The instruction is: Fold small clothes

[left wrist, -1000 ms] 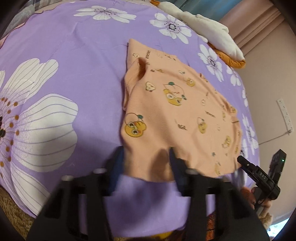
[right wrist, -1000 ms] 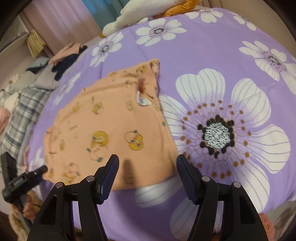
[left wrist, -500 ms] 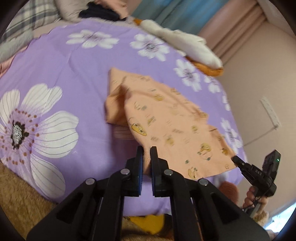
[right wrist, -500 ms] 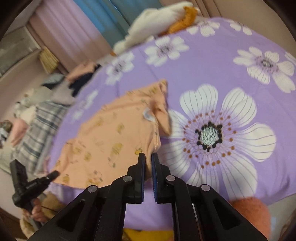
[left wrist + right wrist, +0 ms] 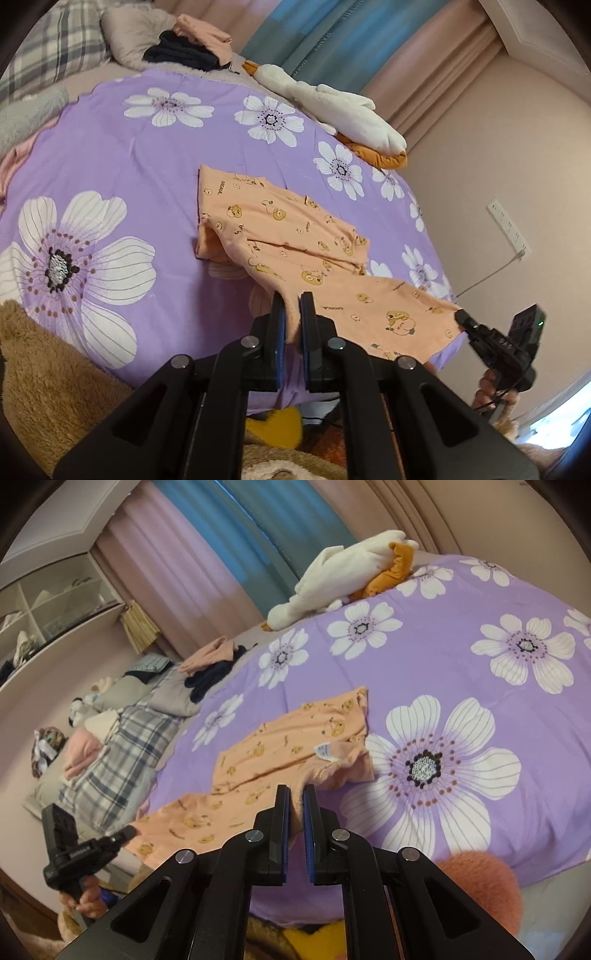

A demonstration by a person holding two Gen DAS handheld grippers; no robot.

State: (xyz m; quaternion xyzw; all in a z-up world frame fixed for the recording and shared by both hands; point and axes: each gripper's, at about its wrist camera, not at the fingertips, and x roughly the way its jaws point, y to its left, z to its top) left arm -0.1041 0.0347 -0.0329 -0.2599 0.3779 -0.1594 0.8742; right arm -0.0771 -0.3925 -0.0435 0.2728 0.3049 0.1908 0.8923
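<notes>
A small orange garment (image 5: 295, 243) printed with cartoon animals lies on the purple flowered bedspread (image 5: 122, 155). Its near edge is lifted off the bed, while the far part lies flat. My left gripper (image 5: 291, 306) is shut on one near corner of the garment. My right gripper (image 5: 296, 794) is shut on the other near corner of the garment (image 5: 284, 749), beside a white care label (image 5: 323, 751). Each gripper shows in the other's view: the right gripper (image 5: 461, 317) in the left wrist view and the left gripper (image 5: 127, 832) in the right wrist view.
A white and orange plush toy (image 5: 332, 107) lies at the far edge of the bed. Folded clothes (image 5: 192, 48) and a plaid pillow (image 5: 122, 746) lie beyond the bedspread. A brown fuzzy blanket (image 5: 55, 380) is at the near edge. A wall socket (image 5: 508, 229) is on the right.
Both grippers closed on the garment's near corners and lifted them up and back toward me. The near half of the garment now hangs raised off the bed.
</notes>
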